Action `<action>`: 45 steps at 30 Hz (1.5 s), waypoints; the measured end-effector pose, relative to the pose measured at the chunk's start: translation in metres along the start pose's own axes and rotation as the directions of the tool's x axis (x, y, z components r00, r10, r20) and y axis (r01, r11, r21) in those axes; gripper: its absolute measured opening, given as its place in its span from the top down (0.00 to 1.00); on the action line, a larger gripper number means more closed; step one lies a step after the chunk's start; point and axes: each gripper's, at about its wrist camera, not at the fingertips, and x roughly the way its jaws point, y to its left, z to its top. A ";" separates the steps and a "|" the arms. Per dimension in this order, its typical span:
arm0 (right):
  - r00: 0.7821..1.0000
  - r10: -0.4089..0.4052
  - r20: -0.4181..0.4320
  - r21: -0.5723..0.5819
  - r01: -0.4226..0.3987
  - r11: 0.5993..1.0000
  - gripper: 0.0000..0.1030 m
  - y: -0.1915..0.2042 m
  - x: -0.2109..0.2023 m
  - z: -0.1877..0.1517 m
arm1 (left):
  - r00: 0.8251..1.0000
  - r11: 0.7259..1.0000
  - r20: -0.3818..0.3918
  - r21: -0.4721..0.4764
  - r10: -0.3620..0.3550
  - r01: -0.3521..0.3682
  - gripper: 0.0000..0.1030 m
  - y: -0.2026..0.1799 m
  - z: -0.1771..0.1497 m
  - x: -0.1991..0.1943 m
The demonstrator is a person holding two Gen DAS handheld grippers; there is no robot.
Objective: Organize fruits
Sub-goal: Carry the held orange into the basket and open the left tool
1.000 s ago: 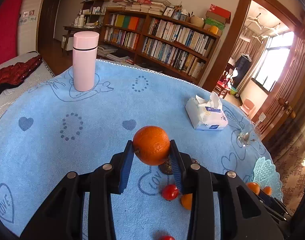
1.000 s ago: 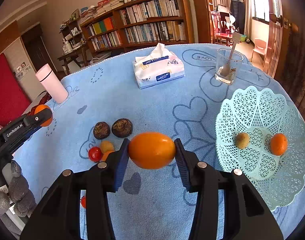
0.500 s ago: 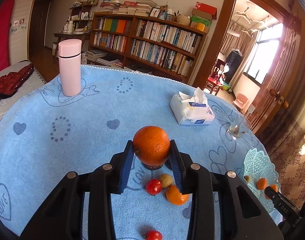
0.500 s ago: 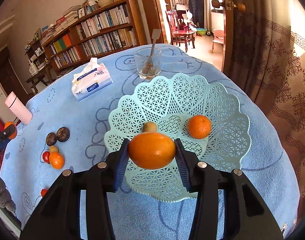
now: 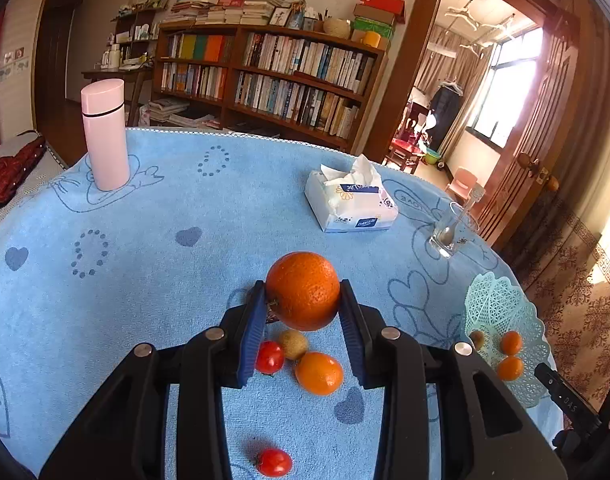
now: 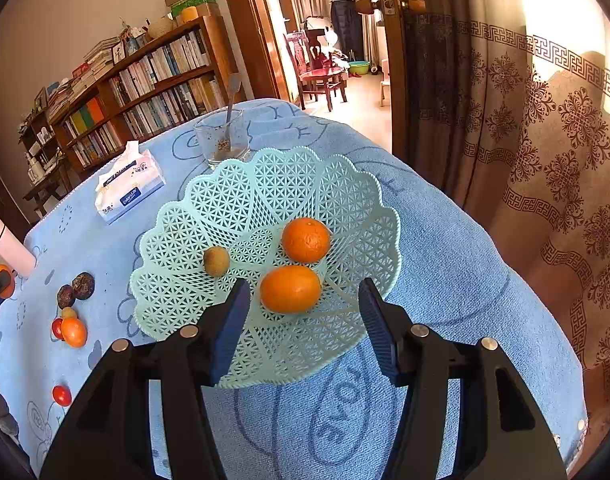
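My left gripper (image 5: pixel 303 308) is shut on an orange (image 5: pixel 303 290), held above the blue tablecloth. Below it lie a red tomato (image 5: pixel 269 357), a small brown fruit (image 5: pixel 293 344), a small orange (image 5: pixel 319 373) and another tomato (image 5: pixel 273 462). My right gripper (image 6: pixel 305 316) is open over the mint lattice basket (image 6: pixel 225 184). An orange (image 6: pixel 291 289) lies in the basket between its fingers, beside a second orange (image 6: pixel 305 239) and a small brown fruit (image 6: pixel 216 260). The basket also shows in the left wrist view (image 5: pixel 493 304) at the right.
A tissue pack (image 5: pixel 351 204), a glass with a spoon (image 5: pixel 449 232) and a pink bottle (image 5: pixel 105 134) stand on the table. Two dark round fruits (image 6: pixel 76 290) lie left of the basket. The table edge and a curtain (image 6: pixel 545 160) are at the right.
My right gripper opened and let its orange drop into the basket. My left gripper kept its orange and shifted slightly; the table fruits show closer below it.
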 end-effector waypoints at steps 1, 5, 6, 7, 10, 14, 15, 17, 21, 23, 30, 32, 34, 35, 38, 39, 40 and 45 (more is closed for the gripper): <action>1.000 -0.008 0.013 0.002 0.008 1.000 0.44 -0.003 -0.003 -0.001 | 1.000 1.000 0.001 0.007 -0.003 0.002 0.65 -0.003 -0.001 0.000; 0.997 -0.047 0.066 0.005 0.046 0.999 0.43 -0.010 -0.012 -0.010 | 1.000 0.999 0.002 0.035 -0.017 0.017 0.65 -0.014 -0.004 -0.002; 0.996 -0.053 0.077 0.006 0.053 0.999 0.42 -0.011 -0.014 -0.012 | 1.000 0.999 0.002 0.043 -0.020 0.020 0.65 -0.017 -0.005 -0.002; 0.994 -0.060 0.089 0.005 0.060 0.998 0.42 -0.012 -0.016 -0.015 | 1.000 0.998 0.001 0.050 -0.024 0.024 0.65 -0.020 -0.006 -0.002; 0.990 -0.074 0.123 -0.003 0.075 0.997 0.42 -0.014 -0.021 -0.020 | 0.999 0.997 -0.001 0.071 -0.043 0.043 0.65 -0.029 -0.009 -0.004; 0.985 -0.072 0.158 0.017 0.071 0.997 0.38 -0.022 -0.027 -0.024 | 0.997 0.993 -0.011 0.098 -0.071 0.072 0.65 -0.043 -0.013 -0.007; 0.983 -0.074 0.166 0.023 0.071 0.997 0.36 -0.024 -0.029 -0.025 | 0.997 0.991 -0.017 0.105 -0.079 0.080 0.65 -0.047 -0.015 -0.007; 0.980 -0.077 0.182 0.029 0.073 0.997 0.36 -0.027 -0.031 -0.027 | 0.995 0.988 -0.032 0.117 -0.098 0.101 0.65 -0.055 -0.018 -0.006; 0.976 -0.081 0.201 0.046 0.073 0.996 0.35 -0.037 -0.034 -0.028 | 0.988 0.982 -0.079 0.128 -0.130 0.140 0.65 -0.071 -0.029 -0.001; 0.976 -0.078 0.205 0.067 0.065 0.996 0.35 -0.043 -0.034 -0.027 | 0.986 0.979 -0.099 0.143 -0.133 0.147 0.65 -0.082 -0.034 0.003; 0.972 -0.077 0.220 0.106 0.054 0.993 0.35 -0.061 -0.033 -0.028 | 0.979 0.962 -0.139 0.211 -0.148 0.175 0.65 -0.129 -0.046 0.014; 0.969 -0.084 0.233 0.106 0.061 0.992 0.35 -0.065 -0.033 -0.029 | 0.977 0.955 -0.151 0.230 -0.153 0.185 0.65 -0.143 -0.049 0.017; 0.966 -0.089 0.242 0.111 0.064 0.992 0.35 -0.070 -0.034 -0.030 | 0.972 0.949 -0.166 0.243 -0.165 0.202 0.65 -0.157 -0.053 0.019; 0.966 -0.088 0.244 0.114 0.062 0.992 0.35 -0.071 -0.034 -0.030 | 0.970 0.945 -0.173 0.250 -0.170 0.211 0.65 -0.163 -0.054 0.021; 0.965 -0.089 0.246 0.114 0.062 0.992 0.35 -0.075 -0.033 -0.033 | 0.964 0.934 -0.193 0.270 -0.185 0.234 0.65 -0.182 -0.059 0.027; 0.967 -0.085 0.242 0.109 0.060 0.992 0.34 -0.075 -0.032 -0.033 | 0.962 0.932 -0.199 0.274 -0.188 0.239 0.65 -0.187 -0.060 0.029; 0.967 -0.079 0.240 0.103 0.056 0.993 0.34 -0.075 -0.031 -0.034 | 0.960 0.930 -0.206 0.275 -0.192 0.245 0.65 -0.192 -0.062 0.031; 0.967 -0.069 0.245 0.096 0.046 0.994 0.34 -0.075 -0.030 -0.035 | 0.946 0.922 -0.245 0.269 -0.214 0.278 0.59 -0.209 -0.068 0.041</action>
